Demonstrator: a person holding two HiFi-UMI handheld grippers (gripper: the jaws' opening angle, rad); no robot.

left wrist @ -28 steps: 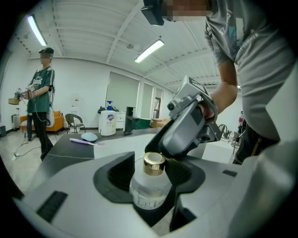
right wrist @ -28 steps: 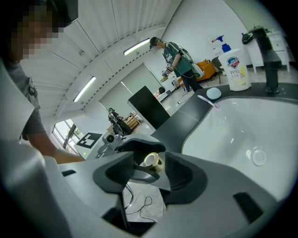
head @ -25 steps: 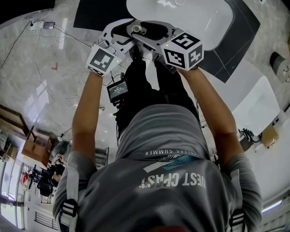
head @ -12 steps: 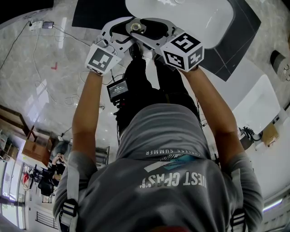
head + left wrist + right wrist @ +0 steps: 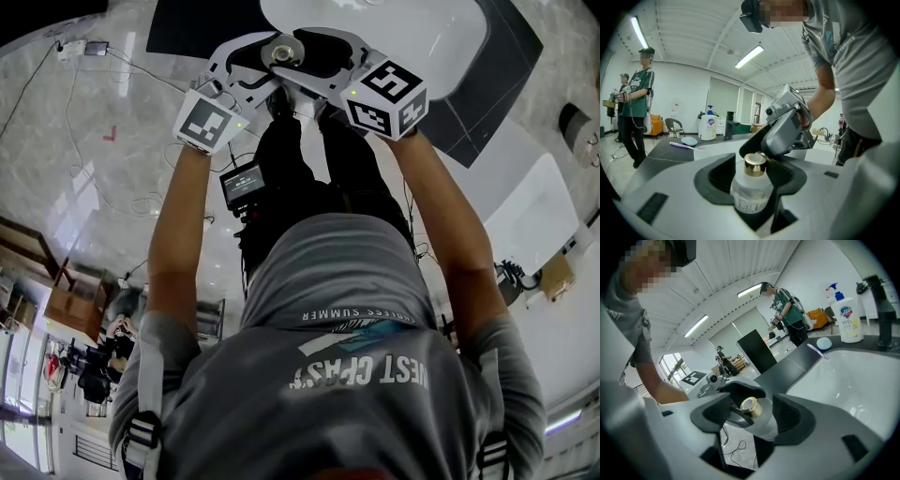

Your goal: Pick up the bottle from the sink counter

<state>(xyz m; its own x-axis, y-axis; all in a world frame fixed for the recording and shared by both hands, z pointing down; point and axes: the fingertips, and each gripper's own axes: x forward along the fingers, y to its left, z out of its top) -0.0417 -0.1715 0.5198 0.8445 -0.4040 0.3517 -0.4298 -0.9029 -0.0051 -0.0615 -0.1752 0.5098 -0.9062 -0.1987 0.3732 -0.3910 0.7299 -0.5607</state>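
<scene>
A small clear bottle (image 5: 751,190) with a gold cap (image 5: 754,164) stands upright between my left gripper's (image 5: 753,174) jaws, which are shut on its body. My right gripper (image 5: 753,412) reaches in from the other side. Its jaws are opening, with the same bottle (image 5: 765,423) between them and a gap at each pad. In the head view the bottle's cap (image 5: 282,53) shows between the left gripper (image 5: 266,60) and the right gripper (image 5: 302,54), held in the air at the near edge of the white sink (image 5: 403,37).
On the dark counter (image 5: 787,363) behind the sink basin (image 5: 843,376) lie a toothbrush (image 5: 816,350) and a blue soap dish (image 5: 824,343). A pump soap bottle (image 5: 848,317) and a black tap (image 5: 881,310) stand there too. People (image 5: 640,93) stand farther off. Cables lie on the floor (image 5: 84,141).
Both grippers and the bottle have shifted a little farther from the body, toward the sink. The right gripper's jaws have spread wider.
</scene>
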